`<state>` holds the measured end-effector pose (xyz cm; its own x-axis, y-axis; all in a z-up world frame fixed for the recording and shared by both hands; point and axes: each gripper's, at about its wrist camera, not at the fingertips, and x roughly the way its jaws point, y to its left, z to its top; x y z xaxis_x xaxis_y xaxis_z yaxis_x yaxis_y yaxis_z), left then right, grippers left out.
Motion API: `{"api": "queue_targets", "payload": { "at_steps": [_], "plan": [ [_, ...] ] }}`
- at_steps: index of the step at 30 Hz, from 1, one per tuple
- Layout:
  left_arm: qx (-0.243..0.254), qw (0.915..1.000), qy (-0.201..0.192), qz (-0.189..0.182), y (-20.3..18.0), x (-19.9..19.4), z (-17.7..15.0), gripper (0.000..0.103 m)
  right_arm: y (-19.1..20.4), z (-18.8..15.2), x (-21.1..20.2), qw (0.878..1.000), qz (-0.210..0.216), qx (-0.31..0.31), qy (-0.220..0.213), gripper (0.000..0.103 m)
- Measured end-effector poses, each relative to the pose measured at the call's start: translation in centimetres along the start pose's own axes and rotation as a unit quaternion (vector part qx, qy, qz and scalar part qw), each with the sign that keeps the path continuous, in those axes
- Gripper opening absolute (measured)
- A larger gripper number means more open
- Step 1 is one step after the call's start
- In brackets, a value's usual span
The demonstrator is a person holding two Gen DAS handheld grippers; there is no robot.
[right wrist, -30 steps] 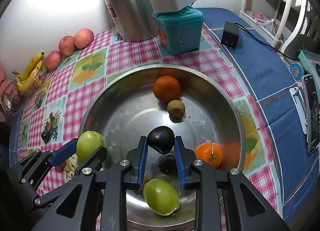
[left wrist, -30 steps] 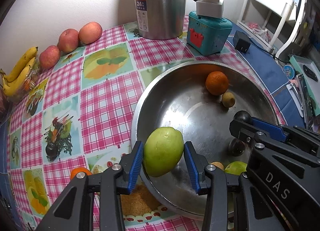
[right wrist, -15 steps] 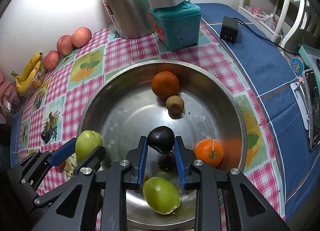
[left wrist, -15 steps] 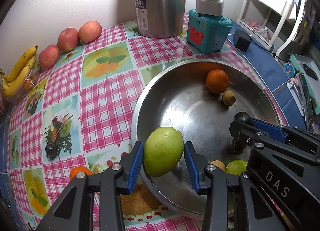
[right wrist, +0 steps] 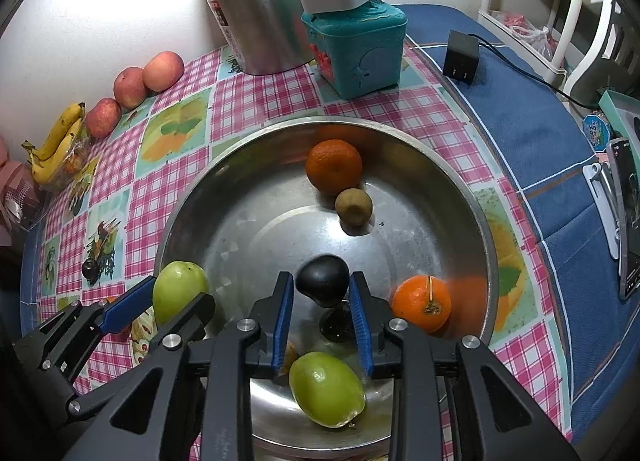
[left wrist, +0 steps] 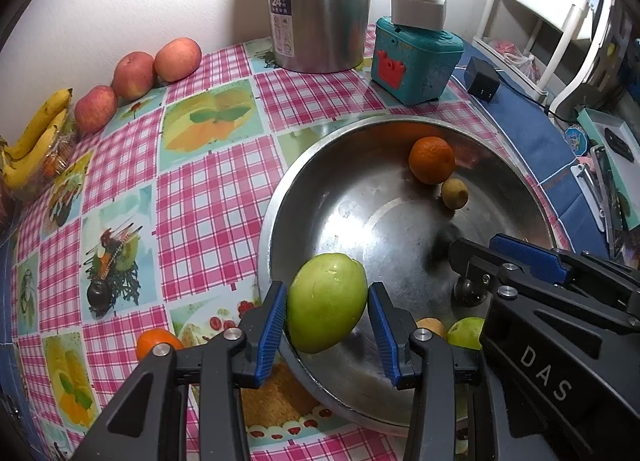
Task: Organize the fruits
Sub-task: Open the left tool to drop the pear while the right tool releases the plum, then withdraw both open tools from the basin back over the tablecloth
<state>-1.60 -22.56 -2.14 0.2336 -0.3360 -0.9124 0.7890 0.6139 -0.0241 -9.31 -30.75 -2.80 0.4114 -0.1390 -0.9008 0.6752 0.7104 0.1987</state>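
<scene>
Large round stainless-steel basin (right wrist: 460,197), shallow and scuffed, set on a pink-checked fruit-print tablecloth (left wrist: 208,189). Contents: one orange mandarin (right wrist: 334,166) at the far side, touching a small brownish round fruit (right wrist: 353,206); a second orange with a stem scar (right wrist: 421,303) near the right wall; a smooth green oval fruit (right wrist: 326,388) at the near rim. Left gripper (left wrist: 327,313), black with blue pads: jaws partly spread, pinching a large pale-green fruit (left wrist: 327,303) above the basin's near-left rim; both pads meet its sides. Right gripper (right wrist: 322,303), same build: jaws narrowly spread, clamped on a small glossy black plum-like fruit (right wrist: 322,280), raised over the basin floor with its dark reflection beneath. Outside the basin: three red apples (left wrist: 136,75) in a row by the wall, a bunch of yellow bananas (left wrist: 32,141) at the far left, one orange (left wrist: 154,341) on the cloth beside the left gripper.
</scene>
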Motion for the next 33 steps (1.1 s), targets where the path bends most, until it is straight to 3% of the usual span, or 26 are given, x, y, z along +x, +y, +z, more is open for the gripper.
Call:
{"api": "queue_targets", "payload": {
  "at_steps": [4,13,24,33],
  "plan": [
    [-0.001,1.0,-0.004,-0.002,0.0,-0.3,0.1,0.046,0.1,0.0,-0.4,1.0,0.0,0.0,-0.007,0.042],
    [-0.011,0.9998,-0.012,-0.009,0.3,-1.3,0.5,0.048,0.0,0.3,-1.3,1.0,0.001,0.001,-0.02,0.042],
    [-0.092,0.9957,0.002,-0.006,4.5,-1.6,0.4,0.049,0.4,0.4,-2.2,1.0,-0.004,-0.008,-0.028,0.042],
    [-0.166,0.9857,0.025,0.005,8.4,-2.2,-0.4,0.048,1.1,0.1,-2.4,0.999,-0.012,-0.02,-0.025,0.042]
  ]
}}
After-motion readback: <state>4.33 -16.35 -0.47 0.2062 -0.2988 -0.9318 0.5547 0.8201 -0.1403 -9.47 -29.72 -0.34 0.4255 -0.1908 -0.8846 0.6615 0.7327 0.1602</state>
